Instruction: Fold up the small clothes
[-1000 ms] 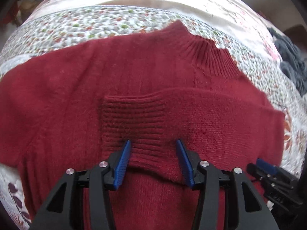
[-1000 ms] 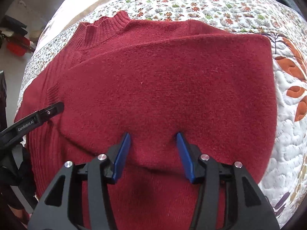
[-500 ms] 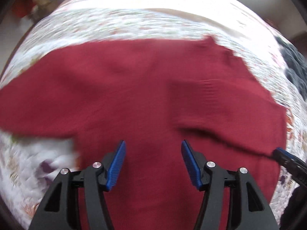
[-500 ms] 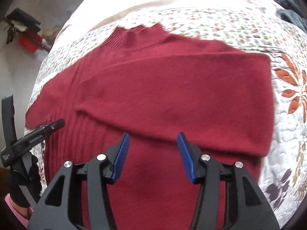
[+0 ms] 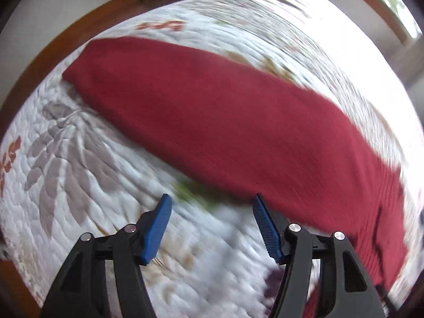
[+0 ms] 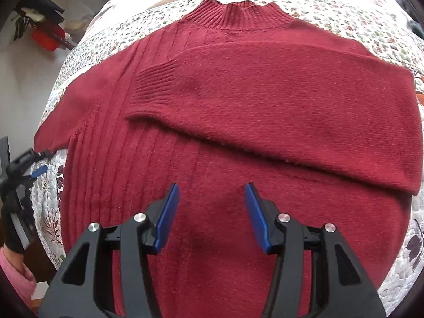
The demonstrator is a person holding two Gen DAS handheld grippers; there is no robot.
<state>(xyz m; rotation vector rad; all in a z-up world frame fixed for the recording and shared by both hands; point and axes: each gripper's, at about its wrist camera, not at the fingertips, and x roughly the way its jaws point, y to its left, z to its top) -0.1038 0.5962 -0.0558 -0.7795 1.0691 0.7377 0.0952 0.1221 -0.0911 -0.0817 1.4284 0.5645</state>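
A dark red knitted sweater (image 6: 238, 122) lies flat on a quilted floral bedspread (image 6: 344, 18), collar away from me. One sleeve is folded across the chest, its ribbed cuff (image 6: 156, 84) left of centre. The other sleeve (image 6: 69, 116) stretches out to the left. My right gripper (image 6: 212, 212) hovers open over the lower body of the sweater, nothing between its fingers. In the blurred left wrist view that outstretched sleeve (image 5: 212, 116) runs diagonally, and my left gripper (image 5: 212, 225) stands open over the bedspread (image 5: 66, 159) just beside the sleeve's near edge. The left gripper (image 6: 34, 171) also shows at the right wrist view's left edge.
A wooden bed frame (image 5: 53, 42) borders the quilt in the left wrist view. Off the bed at upper left lie a red box (image 6: 46, 39) and dark items on the floor. A pink sleeve (image 6: 13, 273) and dark glove hold the left gripper.
My left gripper swung left off the sweater's body to the outstretched sleeve and now looks along it. The right gripper pulled back and rose, showing the whole folded sleeve and collar. Both stayed open.
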